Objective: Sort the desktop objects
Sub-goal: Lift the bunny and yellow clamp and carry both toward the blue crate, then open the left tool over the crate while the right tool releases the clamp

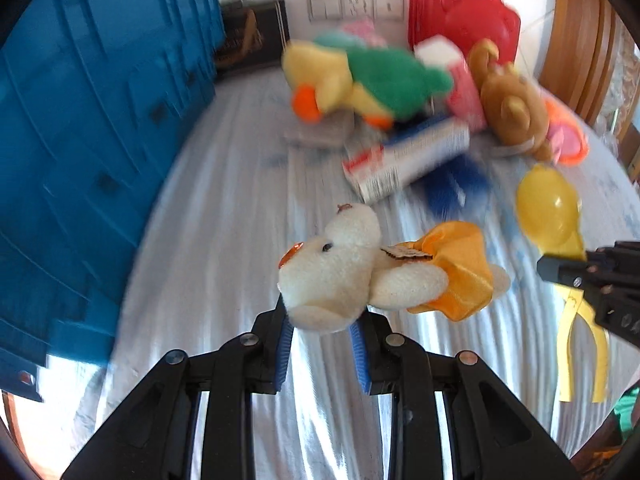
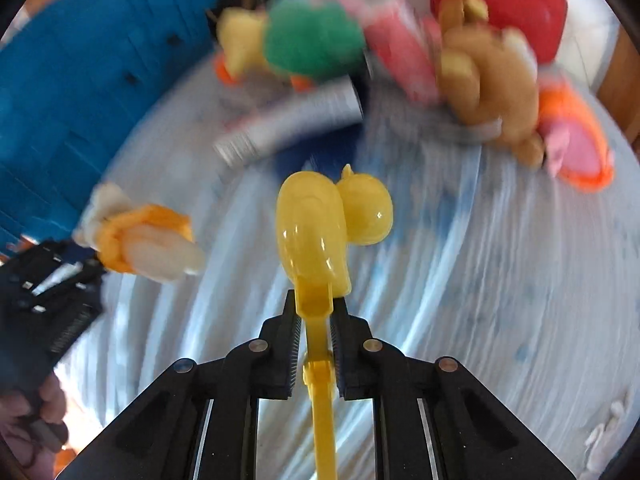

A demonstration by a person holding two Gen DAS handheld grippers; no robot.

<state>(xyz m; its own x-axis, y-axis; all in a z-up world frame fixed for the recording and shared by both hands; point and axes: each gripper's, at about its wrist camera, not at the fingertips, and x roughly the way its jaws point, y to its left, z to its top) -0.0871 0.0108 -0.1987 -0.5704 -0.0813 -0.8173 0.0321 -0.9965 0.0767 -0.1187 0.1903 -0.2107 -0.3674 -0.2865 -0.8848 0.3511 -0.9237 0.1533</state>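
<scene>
My left gripper is shut on the head of a white plush bear with an orange satin skirt, held above the pale striped cloth. My right gripper is shut on the handle of a yellow plastic duck-shaped tongs toy, also held above the cloth. In the left wrist view the yellow toy and the right gripper show at the right edge. In the right wrist view the bear and the left gripper show at the left.
A big blue plastic crate stands along the left. A pile lies at the back: green-and-yellow plush duck, brown plush bear, silver tube, pink box, red plastic basket, orange-pink toy.
</scene>
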